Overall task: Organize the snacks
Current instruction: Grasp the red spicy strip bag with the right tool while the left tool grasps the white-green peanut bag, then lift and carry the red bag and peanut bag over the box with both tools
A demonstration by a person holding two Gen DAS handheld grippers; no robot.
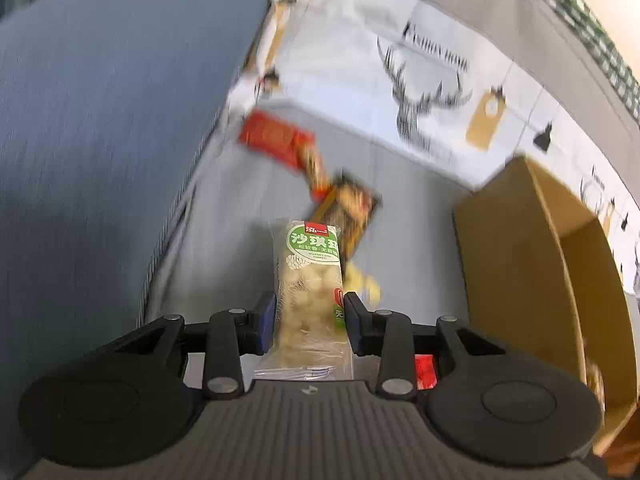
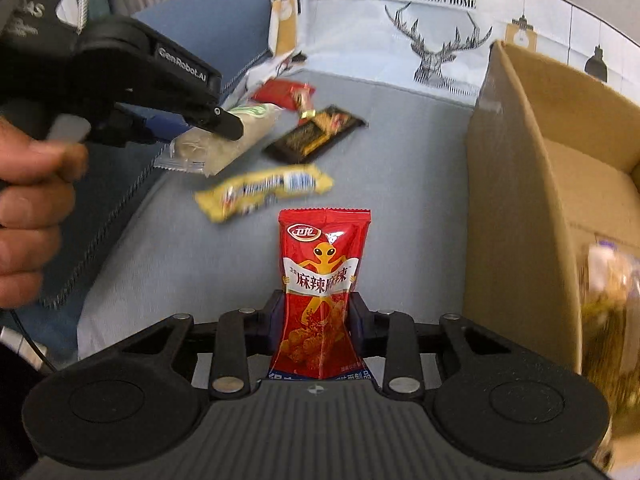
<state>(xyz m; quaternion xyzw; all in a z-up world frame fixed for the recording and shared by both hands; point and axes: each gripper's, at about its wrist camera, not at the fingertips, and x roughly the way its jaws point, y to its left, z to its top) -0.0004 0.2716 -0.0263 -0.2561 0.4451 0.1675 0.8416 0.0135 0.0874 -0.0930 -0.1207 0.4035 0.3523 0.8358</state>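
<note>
My left gripper [image 1: 310,320] is shut on a pale rice-cake bar in a clear wrapper with a green label [image 1: 310,276], held above the grey-blue cloth; it also shows in the right wrist view [image 2: 236,136]. My right gripper [image 2: 316,316] is shut on a red spicy snack packet [image 2: 320,280], held upright. On the cloth lie a yellow bar [image 2: 266,190], a black packet [image 2: 316,134] and a red packet [image 2: 282,94]. The open cardboard box [image 2: 516,184] stands to the right.
A blue cushion [image 1: 100,120] rises on the left. A white printed sheet with a deer drawing [image 2: 440,56] hangs behind. A wrapped snack [image 2: 612,300] lies inside the box. The person's hand [image 2: 32,216] holds the left gripper.
</note>
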